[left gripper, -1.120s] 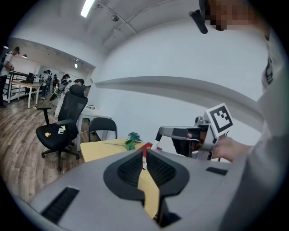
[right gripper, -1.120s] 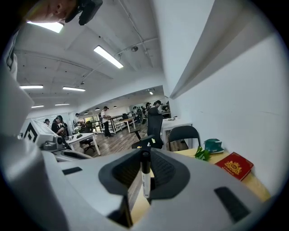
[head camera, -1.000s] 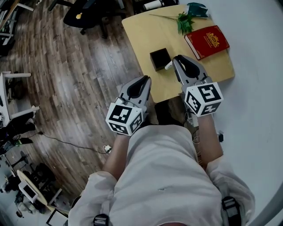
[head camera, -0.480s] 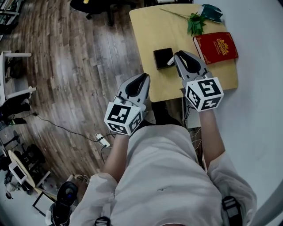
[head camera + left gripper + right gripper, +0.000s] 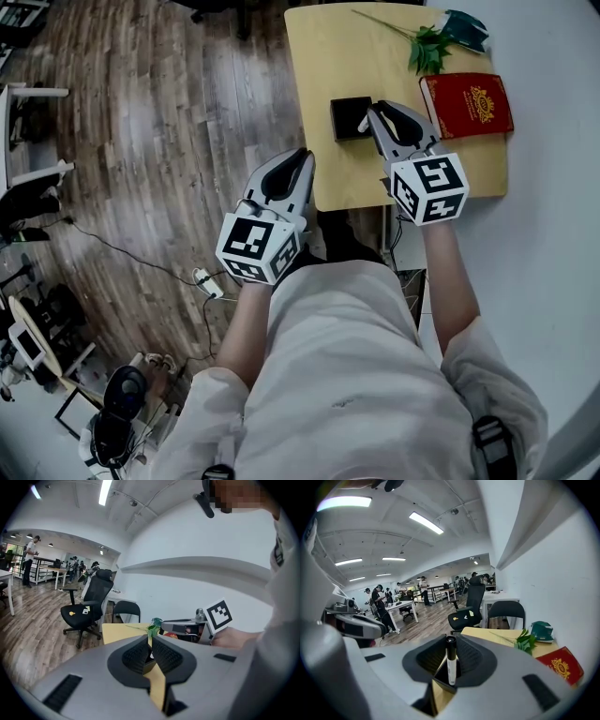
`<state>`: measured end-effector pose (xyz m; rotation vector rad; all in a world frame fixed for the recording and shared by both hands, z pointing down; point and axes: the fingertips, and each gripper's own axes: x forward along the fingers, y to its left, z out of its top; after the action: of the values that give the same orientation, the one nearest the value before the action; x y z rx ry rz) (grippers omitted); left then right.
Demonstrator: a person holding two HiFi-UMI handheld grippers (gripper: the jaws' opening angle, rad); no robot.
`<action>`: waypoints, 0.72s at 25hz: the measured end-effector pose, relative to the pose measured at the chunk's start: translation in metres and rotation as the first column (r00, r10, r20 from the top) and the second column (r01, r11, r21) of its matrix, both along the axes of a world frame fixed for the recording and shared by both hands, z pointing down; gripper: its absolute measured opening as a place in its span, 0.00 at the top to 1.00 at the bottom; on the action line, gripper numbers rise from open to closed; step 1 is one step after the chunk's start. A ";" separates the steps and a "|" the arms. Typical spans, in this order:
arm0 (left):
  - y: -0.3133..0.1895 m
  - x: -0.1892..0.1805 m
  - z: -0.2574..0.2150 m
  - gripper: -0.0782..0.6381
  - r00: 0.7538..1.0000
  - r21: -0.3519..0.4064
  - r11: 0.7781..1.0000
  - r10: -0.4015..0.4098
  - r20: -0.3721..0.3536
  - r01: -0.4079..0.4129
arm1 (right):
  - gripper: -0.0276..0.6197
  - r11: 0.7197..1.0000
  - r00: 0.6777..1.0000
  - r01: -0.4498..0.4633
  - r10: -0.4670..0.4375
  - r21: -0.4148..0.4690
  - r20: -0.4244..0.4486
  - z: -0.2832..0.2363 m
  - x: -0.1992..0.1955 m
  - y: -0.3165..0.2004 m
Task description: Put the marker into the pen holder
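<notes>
Left gripper (image 5: 298, 159), jaws drawn together on nothing, idles off the table (image 5: 347, 56) edge; right gripper (image 5: 377, 112) clamps the marker (image 5: 450, 663) upright just above the black pen holder (image 5: 349, 118), apparently aligned for lowering in; beyond lies a red book (image 5: 467, 105)

- The pale wood table (image 5: 347, 56) fills the upper right of the head view and stands on a plank floor (image 5: 169, 112).
- A square black pen holder (image 5: 349, 117) sits near the table's middle.
- A red book (image 5: 467, 105) lies flat by the right edge.
- A leafy flower stem (image 5: 427, 49) lies above the book, with a teal object (image 5: 469, 28) in the top right corner.
</notes>
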<state>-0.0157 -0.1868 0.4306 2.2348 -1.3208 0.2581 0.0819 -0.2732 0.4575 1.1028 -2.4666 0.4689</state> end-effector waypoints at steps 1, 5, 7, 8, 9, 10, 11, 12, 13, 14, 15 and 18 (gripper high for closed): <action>0.000 0.000 0.001 0.85 1.000 0.000 1.000 -0.004 0.000 0.004 | 0.86 1.000 1.000 0.003 -0.003 -0.004 -0.003 0.003 0.000 0.000; 0.001 0.001 0.004 0.85 1.000 0.002 1.000 -0.017 -0.001 0.017 | 0.86 1.000 1.000 0.016 -0.016 -0.008 -0.017 0.011 0.001 0.002; 0.001 0.002 0.005 0.85 1.000 0.002 1.000 -0.020 -0.001 0.020 | 0.86 1.000 1.000 0.020 -0.020 -0.006 -0.023 0.014 0.002 0.001; 0.001 0.002 0.006 0.85 1.000 0.002 1.000 -0.021 -0.001 0.021 | 0.86 1.000 0.999 0.021 -0.022 -0.006 -0.025 0.015 0.002 0.001; 0.001 0.003 0.006 0.85 1.000 0.002 1.000 -0.021 -0.002 0.021 | 0.86 1.000 0.999 0.024 -0.024 -0.007 -0.027 0.016 0.002 0.001; 0.001 0.004 0.007 0.85 1.000 0.001 1.000 -0.021 -0.002 0.021 | 0.86 1.000 0.999 0.026 -0.026 -0.008 -0.030 0.018 0.003 0.001; 0.001 0.004 0.007 0.85 1.000 0.000 1.000 -0.021 -0.003 0.021 | 0.86 1.000 0.999 0.029 -0.030 -0.010 -0.033 0.019 0.003 0.000; 0.000 0.005 0.008 0.85 1.000 0.000 1.000 -0.022 -0.003 0.022 | 0.86 0.999 0.999 0.032 -0.033 -0.012 -0.037 0.021 0.003 0.000; 0.000 0.005 0.008 0.85 1.000 -0.001 1.000 -0.022 -0.003 0.022 | 0.86 0.999 0.999 0.034 -0.035 -0.013 -0.041 0.022 0.003 -0.001; -0.001 0.005 0.009 0.85 1.000 -0.002 1.000 -0.022 -0.004 0.022 | 0.86 0.999 0.998 0.036 -0.036 -0.015 -0.043 0.023 0.003 -0.001; -0.001 0.005 0.009 0.85 1.000 -0.002 1.000 -0.022 -0.004 0.022 | 0.86 0.999 0.998 0.037 -0.038 -0.018 -0.045 0.025 0.003 -0.002; -0.002 0.006 0.010 0.85 1.000 -0.005 1.000 -0.021 -0.007 0.021 | 0.86 0.999 0.998 0.041 -0.042 -0.023 -0.057 0.029 0.003 -0.002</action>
<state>-0.0093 -0.1883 0.4409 2.2149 -1.3378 0.2460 0.0847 -0.2748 0.4869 1.0400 -2.4239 0.4453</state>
